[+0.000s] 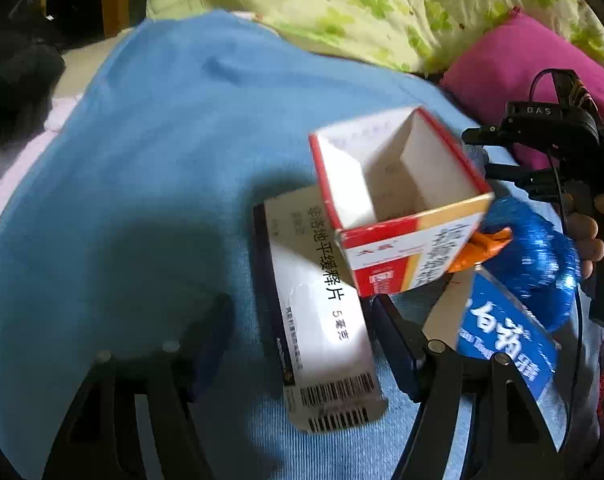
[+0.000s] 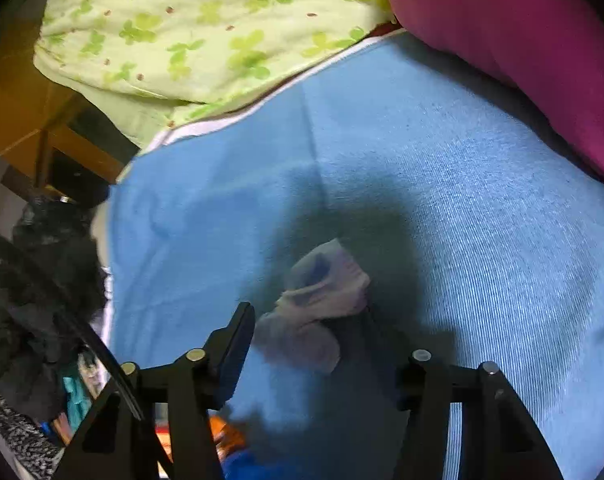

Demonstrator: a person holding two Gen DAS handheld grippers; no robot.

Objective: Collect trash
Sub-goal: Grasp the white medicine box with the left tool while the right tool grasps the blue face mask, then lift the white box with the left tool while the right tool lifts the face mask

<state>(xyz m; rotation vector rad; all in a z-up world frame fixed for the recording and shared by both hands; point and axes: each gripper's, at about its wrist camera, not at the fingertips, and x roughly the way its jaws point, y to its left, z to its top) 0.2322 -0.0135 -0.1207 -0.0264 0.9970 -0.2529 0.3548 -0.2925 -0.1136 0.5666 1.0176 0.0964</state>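
Right tongs [image 2: 308, 344] straddling crumpled wrapper [image 2: 322, 296], blue cloth [image 2: 482, 220]

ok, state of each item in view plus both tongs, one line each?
red-and-white box: top open, looks empty, tilted.
white medicine box: lying flat on the blue blanket.
blue carton: tilted, partly behind the finger.
blue bag: crumpled, beside a hand.
crumpled tissue: wadded, lying on the blanket.
left tongs: open, nothing gripped.
right tongs: open, around the tissue, not pressing it.
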